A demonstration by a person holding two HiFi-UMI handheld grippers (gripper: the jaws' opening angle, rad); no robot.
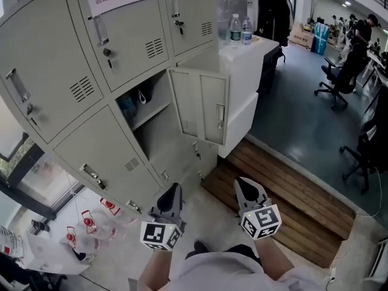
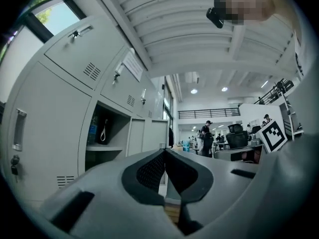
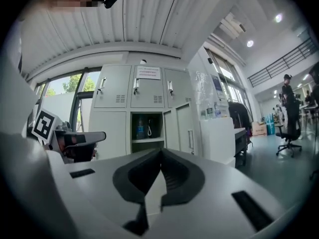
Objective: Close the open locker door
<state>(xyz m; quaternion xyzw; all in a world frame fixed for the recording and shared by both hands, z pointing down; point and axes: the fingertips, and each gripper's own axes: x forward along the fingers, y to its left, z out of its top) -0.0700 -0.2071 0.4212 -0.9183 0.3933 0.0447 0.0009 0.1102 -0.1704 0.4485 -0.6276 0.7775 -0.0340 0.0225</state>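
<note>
Lockers (image 1: 54,71) in pale grey fill the wall, and one locker door (image 1: 200,105) in the middle row stands swung out to the right, well ahead of both tools. Its open compartment (image 1: 145,111) holds a shelf with a blue bottle (image 1: 126,107) and a dark looped item beside it, possibly a pouch, too small to tell. The left gripper (image 1: 171,193) and right gripper (image 1: 245,185) hang low before the person, side by side and apart from the door, each with jaw tips pressed together on nothing. Two water bottles (image 1: 240,30) stand on the white counter (image 1: 254,59) just right of the door.
</note>
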